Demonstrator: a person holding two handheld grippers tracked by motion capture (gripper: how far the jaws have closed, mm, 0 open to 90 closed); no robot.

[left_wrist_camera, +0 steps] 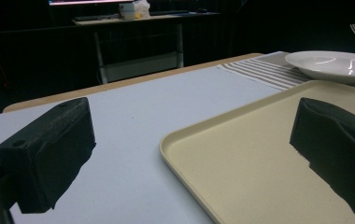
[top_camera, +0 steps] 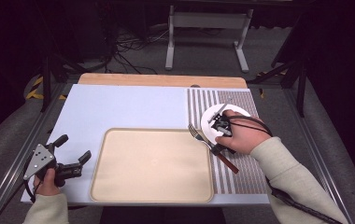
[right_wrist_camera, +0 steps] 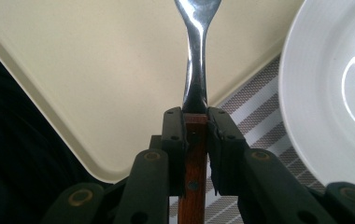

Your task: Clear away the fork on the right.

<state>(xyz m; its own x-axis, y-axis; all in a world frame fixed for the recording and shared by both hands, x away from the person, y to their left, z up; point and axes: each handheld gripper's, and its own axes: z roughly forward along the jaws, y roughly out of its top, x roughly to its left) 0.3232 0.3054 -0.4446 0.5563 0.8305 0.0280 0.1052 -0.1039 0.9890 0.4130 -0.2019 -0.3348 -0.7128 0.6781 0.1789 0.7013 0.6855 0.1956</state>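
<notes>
High view first: the right gripper (top_camera: 218, 148) sits at the seam between the beige tray (top_camera: 151, 198) and the striped placemat (top_camera: 241, 172), under the person's right hand (top_camera: 237, 135). Its jaws are clamped on the wooden handle of a fork (top_camera: 202, 137), whose tines point up and left, just over the tray's right rim. The reddish handle end sticks out below the hand onto the stripes.

Right gripper view confirms the grip: the two black jaws press the brown handle from both sides, right where the wood meets the steel neck (right_wrist_camera: 197, 70), and the neck runs on above the tray (right_wrist_camera: 96, 70). The white plate (right_wrist_camera: 334, 93) lies close on the right of the fork, on the placemat (right_wrist_camera: 255, 107); its rim is the nearest thing crowding the fork on that side.

The left gripper (top_camera: 75, 153) rests well apart at the counter's (top_camera: 129, 105) near left corner, held in the left hand (top_camera: 49, 181), its jaws wide with nothing between them. In the left gripper view the pale counter (left_wrist_camera: 157, 107) and the tray's rim (left_wrist_camera: 185, 135) show between the jaws, with the plate (left_wrist_camera: 334, 65) farther off on the stripes.
</notes>
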